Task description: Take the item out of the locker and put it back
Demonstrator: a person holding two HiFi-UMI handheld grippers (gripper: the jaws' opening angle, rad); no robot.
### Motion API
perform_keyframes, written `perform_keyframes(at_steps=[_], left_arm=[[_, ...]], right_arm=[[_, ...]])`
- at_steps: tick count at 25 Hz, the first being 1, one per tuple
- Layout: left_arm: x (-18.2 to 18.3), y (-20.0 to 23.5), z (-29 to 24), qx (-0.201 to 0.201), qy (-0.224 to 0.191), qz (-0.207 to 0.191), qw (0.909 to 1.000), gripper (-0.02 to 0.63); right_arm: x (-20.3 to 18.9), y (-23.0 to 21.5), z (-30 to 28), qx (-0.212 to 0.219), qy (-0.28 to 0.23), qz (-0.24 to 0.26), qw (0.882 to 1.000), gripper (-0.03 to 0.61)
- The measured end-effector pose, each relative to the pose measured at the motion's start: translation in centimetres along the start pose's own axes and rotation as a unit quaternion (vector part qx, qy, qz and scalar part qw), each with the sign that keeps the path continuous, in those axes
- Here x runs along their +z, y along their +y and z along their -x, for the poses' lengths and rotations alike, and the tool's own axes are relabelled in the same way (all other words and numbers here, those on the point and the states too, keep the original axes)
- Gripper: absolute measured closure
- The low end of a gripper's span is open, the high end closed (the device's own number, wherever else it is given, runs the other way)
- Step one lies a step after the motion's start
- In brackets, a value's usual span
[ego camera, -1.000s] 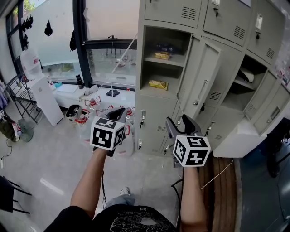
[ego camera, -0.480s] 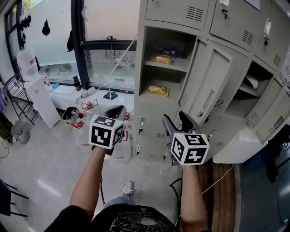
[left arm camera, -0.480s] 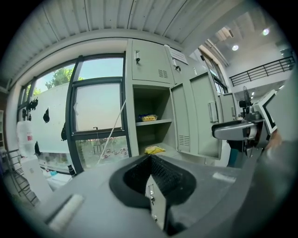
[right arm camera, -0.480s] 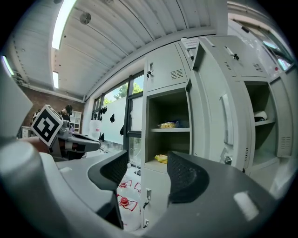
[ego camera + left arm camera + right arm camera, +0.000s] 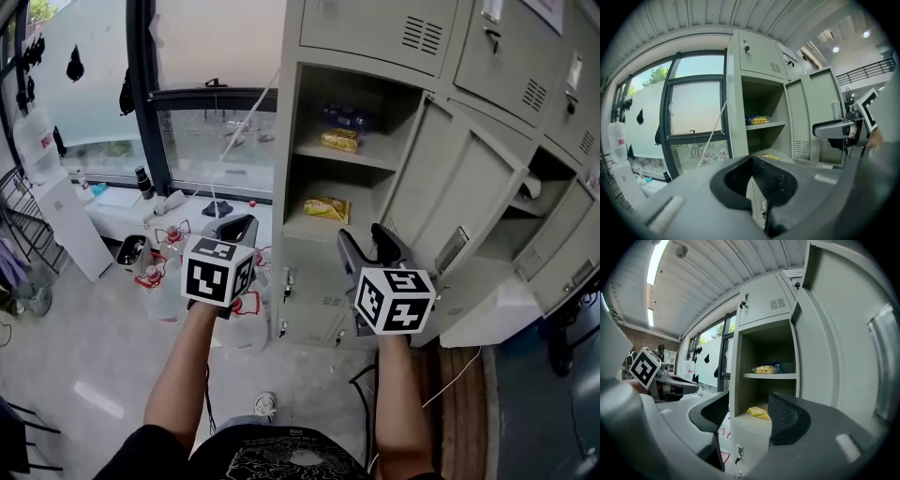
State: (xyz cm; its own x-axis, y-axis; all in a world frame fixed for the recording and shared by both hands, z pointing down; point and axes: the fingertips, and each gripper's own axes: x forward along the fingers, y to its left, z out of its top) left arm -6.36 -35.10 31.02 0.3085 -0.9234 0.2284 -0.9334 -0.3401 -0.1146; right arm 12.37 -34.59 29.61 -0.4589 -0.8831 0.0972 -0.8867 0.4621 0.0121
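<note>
Approach to the open compartment of the tall grey steel locker point(image 5: 298, 112) is judged to be the step in hand; nothing has been lifted out yet. The crumpled yellow snack packet point(image 5: 326, 209) lies flat on the lower shelf point(image 5: 302, 231). A second yellow packet point(image 5: 340, 140) and a dark blue packet point(image 5: 345, 116) are seen on the upper shelf point(image 5: 323, 153).

The right hand-held gripper point(image 5: 367, 242) is held with its jaws wide apart and empty. In its own view the lower packet is framed between them, well short of contact. The left hand-held gripper point(image 5: 234, 226) has its jaws pressed together on nothing and is aimed at the locker's left edge.

For a clean pick, the right one should be carried straight in over the shelf lip and kept clear of the swung-open grey door point(image 5: 459, 192) at its right. It should then be closed gently on the packet's raised middle, since such a bag is likely to crush.

Against the earlier pictures, the locker is seen nearer and larger, and both arms have been brought closer to it.
</note>
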Motion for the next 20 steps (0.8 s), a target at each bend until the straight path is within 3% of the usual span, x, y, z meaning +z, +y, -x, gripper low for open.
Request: perform_keyframes(at_steps=[20], left_arm=[[2.6, 7.5, -9.9, -0.041, -0.005, -0.013, 0.9991, 0.612]], right_arm=[[4.7, -3.6, -11.7, -0.058, -0.007, 0.019, 0.998, 0.325]])
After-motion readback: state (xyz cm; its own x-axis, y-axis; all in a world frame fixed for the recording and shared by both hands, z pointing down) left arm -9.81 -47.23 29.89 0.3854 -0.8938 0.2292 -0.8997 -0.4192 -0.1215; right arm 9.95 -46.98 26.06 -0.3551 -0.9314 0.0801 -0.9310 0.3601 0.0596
